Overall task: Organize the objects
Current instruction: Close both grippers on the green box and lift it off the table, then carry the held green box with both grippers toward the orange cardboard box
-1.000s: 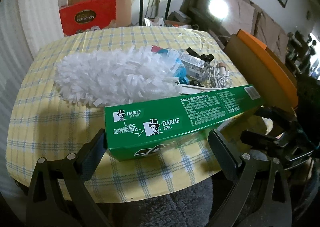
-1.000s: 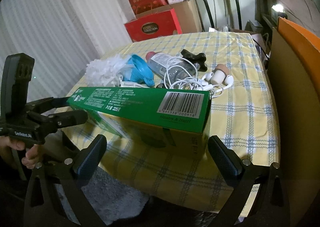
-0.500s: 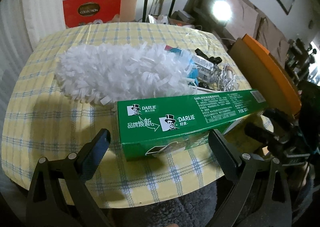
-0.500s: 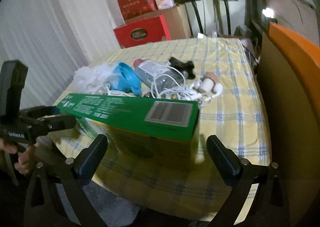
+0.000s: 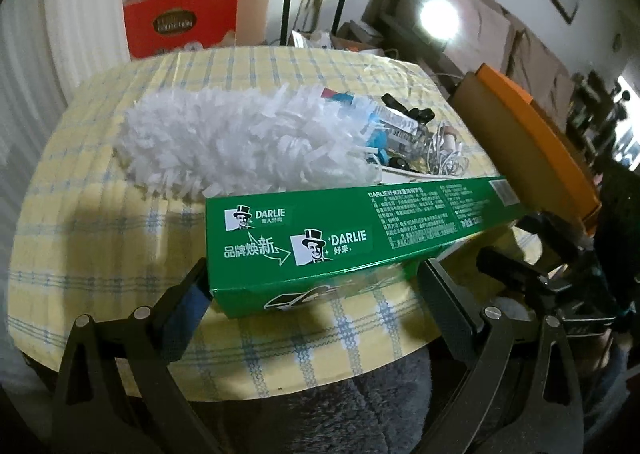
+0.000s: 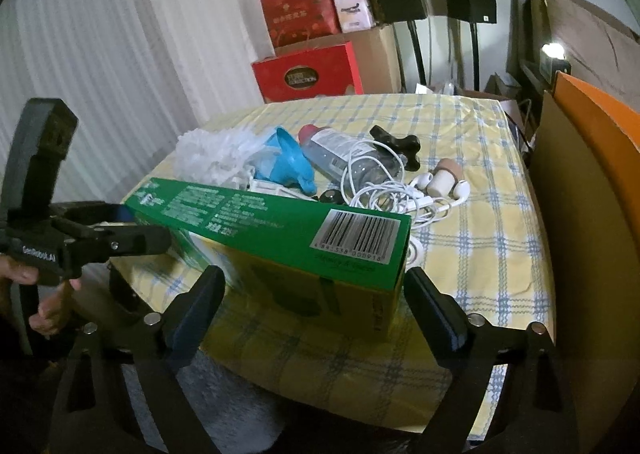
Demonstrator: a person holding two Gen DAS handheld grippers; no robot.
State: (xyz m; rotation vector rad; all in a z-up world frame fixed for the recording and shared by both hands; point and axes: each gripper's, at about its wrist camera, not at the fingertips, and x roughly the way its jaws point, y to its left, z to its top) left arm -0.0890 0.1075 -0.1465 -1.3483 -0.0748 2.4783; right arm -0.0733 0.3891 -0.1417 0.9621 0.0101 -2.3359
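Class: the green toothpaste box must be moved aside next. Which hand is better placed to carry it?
Left. The left tool grips the green box by one end, holding it tilted above the tablecloth. The right tool has jaws closing round the barcode end, not visibly pressing.

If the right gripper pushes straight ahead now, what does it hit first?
Most likely the green box, whose barcode end sits between the closing right gripper fingers. Beyond it lie the earphones, though depth is hard to judge.

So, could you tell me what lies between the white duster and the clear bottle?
A blue plastic piece lies there, clearest in the right wrist view.
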